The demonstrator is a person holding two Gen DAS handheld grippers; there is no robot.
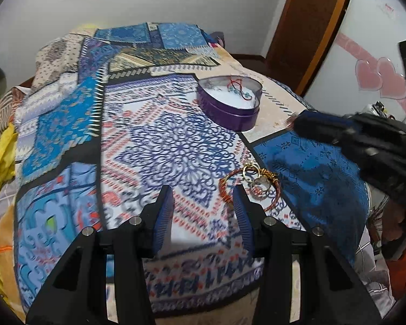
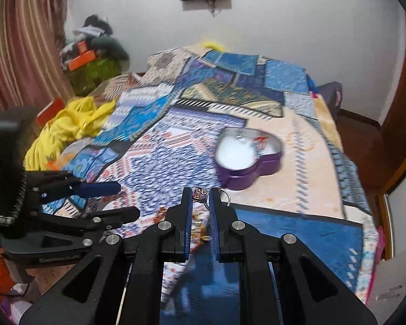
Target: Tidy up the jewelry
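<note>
A purple heart-shaped tin (image 1: 228, 100) with a white lining sits open on the patterned bedspread and holds a red cord piece and small jewelry; it also shows in the right wrist view (image 2: 247, 159). A pile of jewelry (image 1: 253, 185), a red-orange beaded bangle and gold rings, lies near my left gripper (image 1: 203, 197), which is open and empty just left of it. My right gripper (image 2: 201, 196) is shut on a ring (image 2: 201, 195) with a pink stone and holds it above the bed, short of the tin. The right gripper appears blurred in the left wrist view (image 1: 338, 132).
The bed is covered by a blue, white and orange patchwork spread (image 1: 159, 140). Yellow cloth (image 2: 67, 127) lies at its left edge. A wooden door (image 1: 308, 27) stands at the right. My left gripper shows in the right wrist view (image 2: 108, 200).
</note>
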